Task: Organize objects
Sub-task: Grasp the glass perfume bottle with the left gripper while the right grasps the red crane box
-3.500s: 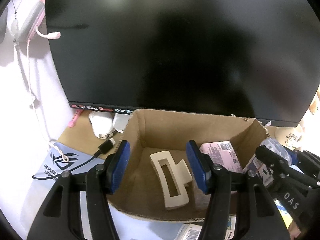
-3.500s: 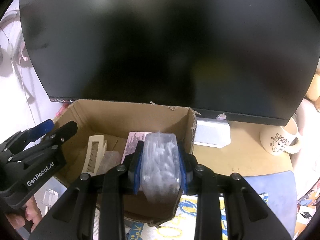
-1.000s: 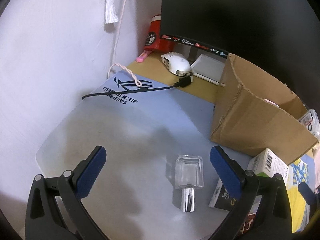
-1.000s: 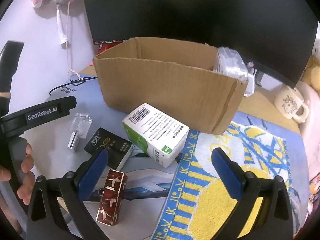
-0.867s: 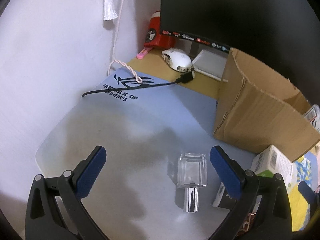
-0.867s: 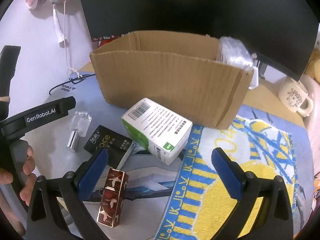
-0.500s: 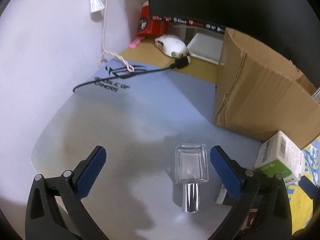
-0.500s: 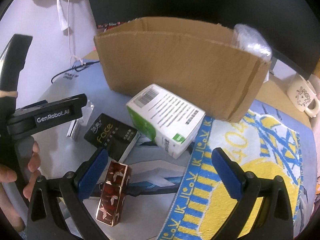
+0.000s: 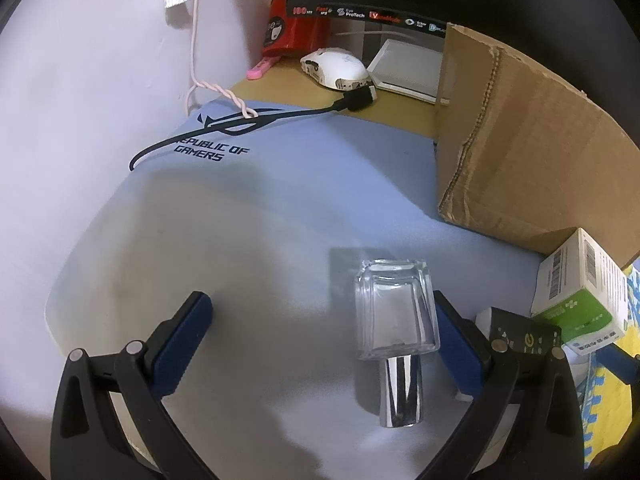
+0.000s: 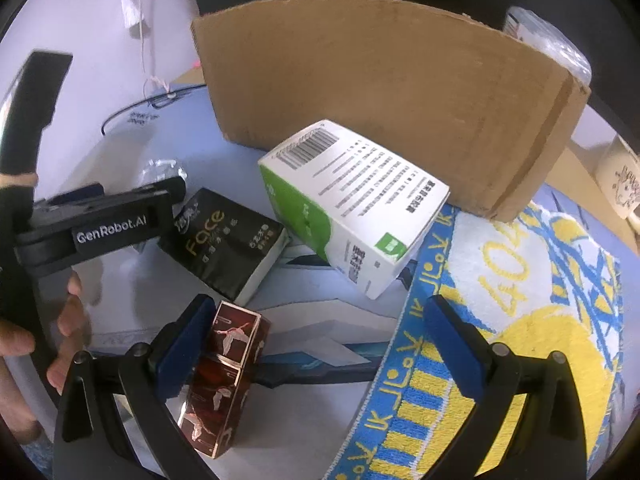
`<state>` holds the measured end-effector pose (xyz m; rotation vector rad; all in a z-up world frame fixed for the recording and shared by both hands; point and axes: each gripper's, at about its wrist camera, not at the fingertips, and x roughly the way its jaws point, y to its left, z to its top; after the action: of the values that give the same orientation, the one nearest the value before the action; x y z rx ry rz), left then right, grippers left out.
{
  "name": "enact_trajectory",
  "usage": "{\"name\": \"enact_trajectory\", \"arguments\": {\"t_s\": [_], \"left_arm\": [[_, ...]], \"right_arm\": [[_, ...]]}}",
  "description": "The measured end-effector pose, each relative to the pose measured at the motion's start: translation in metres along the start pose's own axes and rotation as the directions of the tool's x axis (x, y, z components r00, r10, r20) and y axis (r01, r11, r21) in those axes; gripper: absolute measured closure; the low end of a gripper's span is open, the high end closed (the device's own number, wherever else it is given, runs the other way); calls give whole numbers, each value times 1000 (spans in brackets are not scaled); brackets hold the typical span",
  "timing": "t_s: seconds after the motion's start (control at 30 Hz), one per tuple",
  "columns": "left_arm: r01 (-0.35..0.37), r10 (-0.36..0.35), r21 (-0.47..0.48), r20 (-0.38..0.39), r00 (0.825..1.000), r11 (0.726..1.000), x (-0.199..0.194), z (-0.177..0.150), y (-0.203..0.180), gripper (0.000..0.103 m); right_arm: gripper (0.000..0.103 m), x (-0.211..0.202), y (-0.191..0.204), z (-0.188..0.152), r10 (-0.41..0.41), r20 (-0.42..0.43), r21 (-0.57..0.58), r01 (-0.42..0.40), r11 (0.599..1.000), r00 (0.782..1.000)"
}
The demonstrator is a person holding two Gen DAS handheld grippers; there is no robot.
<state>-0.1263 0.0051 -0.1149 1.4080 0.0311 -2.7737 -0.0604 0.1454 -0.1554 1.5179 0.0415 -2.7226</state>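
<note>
A clear glass bottle (image 9: 394, 312) with a silver cap lies on the blue desk mat, between the fingers of my open left gripper (image 9: 320, 336), close to the right finger. In the right wrist view my right gripper (image 10: 316, 340) stands open; a dark red patterned box (image 10: 224, 380) lies just inside its left finger. Beyond it lie a black "Face" box (image 10: 228, 240) and a white-and-green box (image 10: 352, 204), in front of the cardboard box (image 10: 380, 92). A clear plastic packet (image 10: 548, 36) sticks up at that box's far right corner.
A black monitor stands behind the cardboard box (image 9: 528, 152). A white mouse (image 9: 336, 66), a red cup (image 9: 288, 28), a black cable (image 9: 240, 124) and a pink cord lie at the back left. A blue-and-yellow towel (image 10: 520, 320) covers the right; a mug (image 10: 620, 176) stands beyond.
Both grippers have come down and forward. The left one now has the glass bottle between its fingers; the right one has closed in on the dark red box. Both stay open.
</note>
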Motion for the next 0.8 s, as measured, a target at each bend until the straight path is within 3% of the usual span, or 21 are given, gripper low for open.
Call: {"name": "enact_trajectory", "arguments": {"t_s": [0.3,0.5,0.8], "left_arm": [[3,-3,4,40,999,1000,-3,-4,3,0],[8,-8,8,39,999,1000,-3,-4,3,0],[10,-11,12,43,999,1000,-1,-4,2,0]], "right_arm": [[0,1,2,-3,-30,-13,32,31,999,999],[0,3,2,0,-12,-66,14,13,1000,998],[0,3,5,1,-50,-145,80,62,995,988]]}}
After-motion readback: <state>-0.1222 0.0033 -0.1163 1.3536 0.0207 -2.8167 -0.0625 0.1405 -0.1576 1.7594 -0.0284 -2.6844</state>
